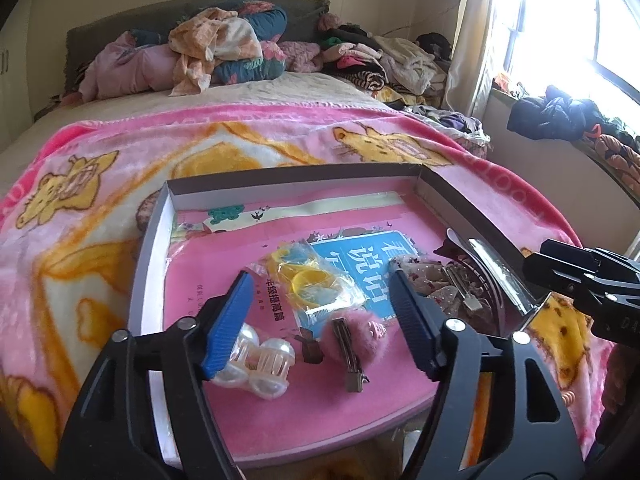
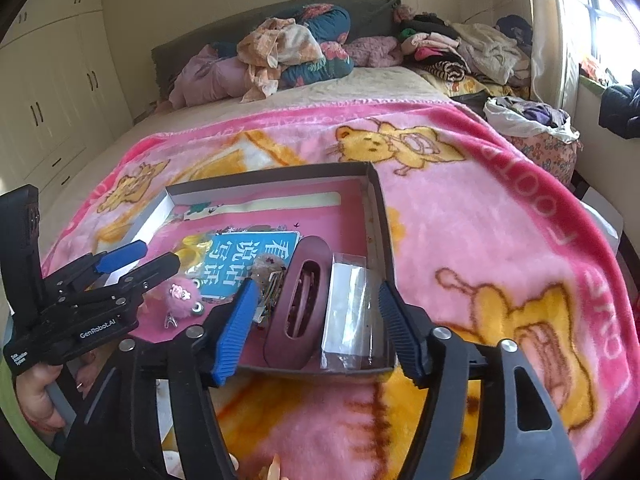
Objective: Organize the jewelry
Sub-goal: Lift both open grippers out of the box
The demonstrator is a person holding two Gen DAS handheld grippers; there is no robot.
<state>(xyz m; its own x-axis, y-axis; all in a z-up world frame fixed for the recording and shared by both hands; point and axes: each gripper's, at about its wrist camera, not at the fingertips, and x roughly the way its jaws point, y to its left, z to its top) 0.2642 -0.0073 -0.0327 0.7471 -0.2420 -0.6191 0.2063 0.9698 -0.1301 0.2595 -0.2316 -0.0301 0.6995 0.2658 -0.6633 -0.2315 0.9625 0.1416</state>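
In the shallow grey cardboard box (image 1: 154, 240) on the pink cartoon blanket (image 2: 500, 216) lie a fluffy pink hair clip (image 1: 352, 330) and a pearly white claw clip (image 1: 260, 364), over which we hold our left gripper (image 1: 320, 320) and right gripper (image 2: 316, 328), both jaws wide apart and empty.

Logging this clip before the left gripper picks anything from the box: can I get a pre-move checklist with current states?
1. Left gripper jaws open, holding nothing: ok.
2. Right gripper jaws open, holding nothing: ok.
3. Pink fuzzy hair clip lies between the left jaws' line: ok.
4. Pearl claw clip apart from the left finger: cannot tell.
5. Box flat on blanket: ok.
6. Dark oval clip clear of the right jaws: ok.
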